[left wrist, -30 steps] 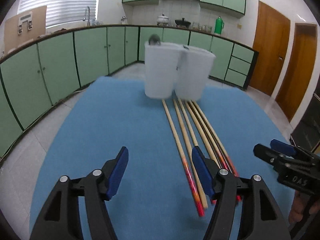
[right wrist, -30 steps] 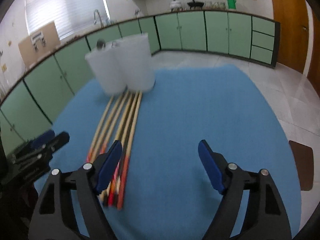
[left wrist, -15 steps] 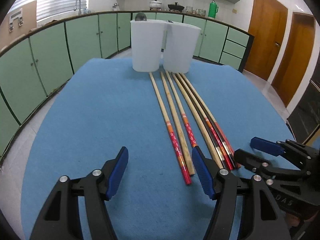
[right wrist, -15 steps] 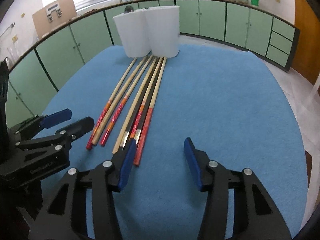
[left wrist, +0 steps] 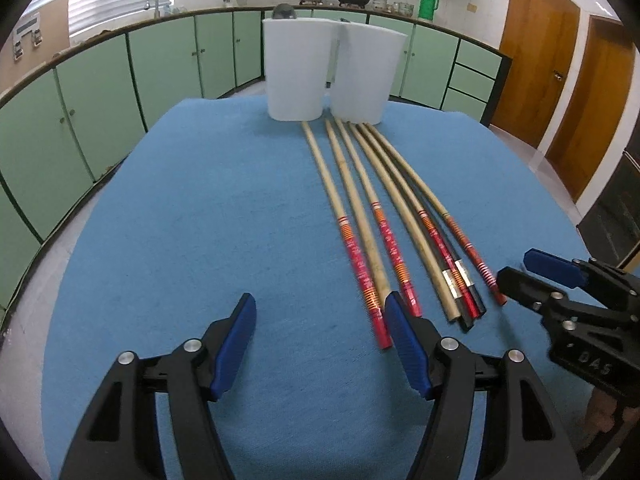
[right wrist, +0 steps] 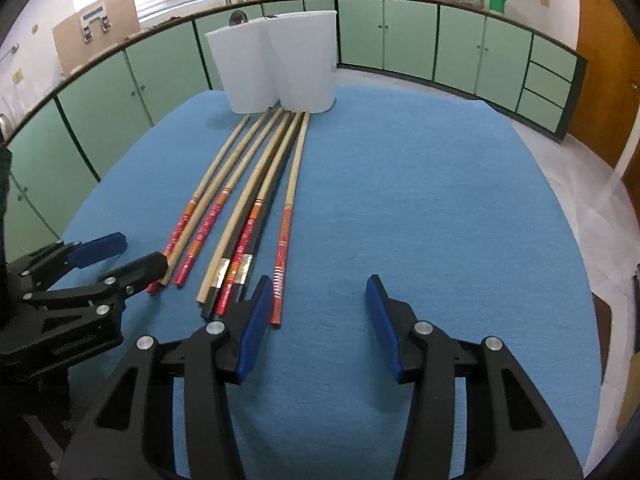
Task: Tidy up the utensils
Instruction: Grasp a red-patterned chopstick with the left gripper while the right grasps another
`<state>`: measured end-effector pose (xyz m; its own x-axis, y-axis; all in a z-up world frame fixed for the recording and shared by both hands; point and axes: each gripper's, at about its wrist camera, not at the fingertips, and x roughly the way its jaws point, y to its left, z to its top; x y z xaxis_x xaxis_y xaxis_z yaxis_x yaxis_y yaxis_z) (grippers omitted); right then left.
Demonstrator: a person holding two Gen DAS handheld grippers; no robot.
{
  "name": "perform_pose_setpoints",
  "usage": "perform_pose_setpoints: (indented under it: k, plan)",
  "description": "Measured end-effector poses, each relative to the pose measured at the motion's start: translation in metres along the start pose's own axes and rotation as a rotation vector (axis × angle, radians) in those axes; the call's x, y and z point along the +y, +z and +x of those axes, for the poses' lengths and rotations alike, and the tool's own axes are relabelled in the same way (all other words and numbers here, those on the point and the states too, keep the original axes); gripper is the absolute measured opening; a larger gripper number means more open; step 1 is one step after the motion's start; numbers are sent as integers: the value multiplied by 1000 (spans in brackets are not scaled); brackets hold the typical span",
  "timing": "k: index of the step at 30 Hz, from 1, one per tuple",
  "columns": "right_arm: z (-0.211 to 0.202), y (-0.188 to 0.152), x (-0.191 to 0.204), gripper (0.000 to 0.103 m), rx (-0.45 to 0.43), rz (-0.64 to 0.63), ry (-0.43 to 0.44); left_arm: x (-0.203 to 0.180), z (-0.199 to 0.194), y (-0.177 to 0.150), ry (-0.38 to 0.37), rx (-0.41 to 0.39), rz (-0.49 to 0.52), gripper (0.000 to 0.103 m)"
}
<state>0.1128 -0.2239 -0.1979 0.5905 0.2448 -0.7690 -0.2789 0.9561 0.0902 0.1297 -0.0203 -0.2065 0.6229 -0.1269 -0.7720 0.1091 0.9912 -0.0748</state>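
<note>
Several long wooden chopsticks [left wrist: 360, 208] [right wrist: 256, 176] with red near ends lie side by side on the blue mat [left wrist: 180, 220]. Their thin tips point at two white containers [left wrist: 296, 76] [right wrist: 304, 64] at the far edge. My left gripper [left wrist: 319, 300] [right wrist: 142, 250] is open over bare mat, with its right finger by the leftmost red ends. My right gripper [right wrist: 318, 282] [left wrist: 516, 266] is open with narrower jaws. The rightmost chopstick's red end lies just inside its left finger, and no pad presses it.
A dark rounded utensil end [left wrist: 283, 10] sticks out of the left container. Green cabinets [left wrist: 100, 92] run around the room and wooden doors [left wrist: 536, 60] stand at the right. The mat [right wrist: 440, 200] to the right of the chopsticks is bare blue.
The right gripper's jaws have narrowed. Both views have tipped down toward the chopsticks' red ends, and the two grippers now sit close on either side of those ends.
</note>
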Motion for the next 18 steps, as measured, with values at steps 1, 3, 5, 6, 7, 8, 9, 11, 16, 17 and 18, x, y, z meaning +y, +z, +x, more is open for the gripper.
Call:
perform_pose_setpoints:
  k: [1,3,5,6,7,8,9,11,16,17,18]
  plan:
    - [-1,-1,1,47,-2,-5,7,2,-1,-1,-2,1,-1,66]
    - [-1,-3,4,47,3,-18,24,3,-4,-3,-1,2,1,66]
    - [0,-4,6,46,4,-18,32,2,-5,-5,2,2,5,66]
    - [1,-4,6,46,7,-14,36,1,-5,-5,4,2,8,66]
    - [2,-3,6,45,11,-10,37,-1,-5,-5,8,3,13,66]
    - [2,-3,6,44,13,-7,36,-2,-4,-5,12,5,17,67]
    - [3,-3,6,44,13,-5,37,-2,-3,-5,17,7,23,67]
    - [2,-3,5,43,12,0,38,-4,-1,-4,38,9,31,68]
    - [2,-5,9,39,13,-15,41,6,-2,-3,62,7,-24,63]
    - [2,-5,11,38,16,-21,40,5,-2,-3,66,8,-19,63]
    - [2,-5,13,37,17,-31,37,3,-2,-3,72,10,-11,63]
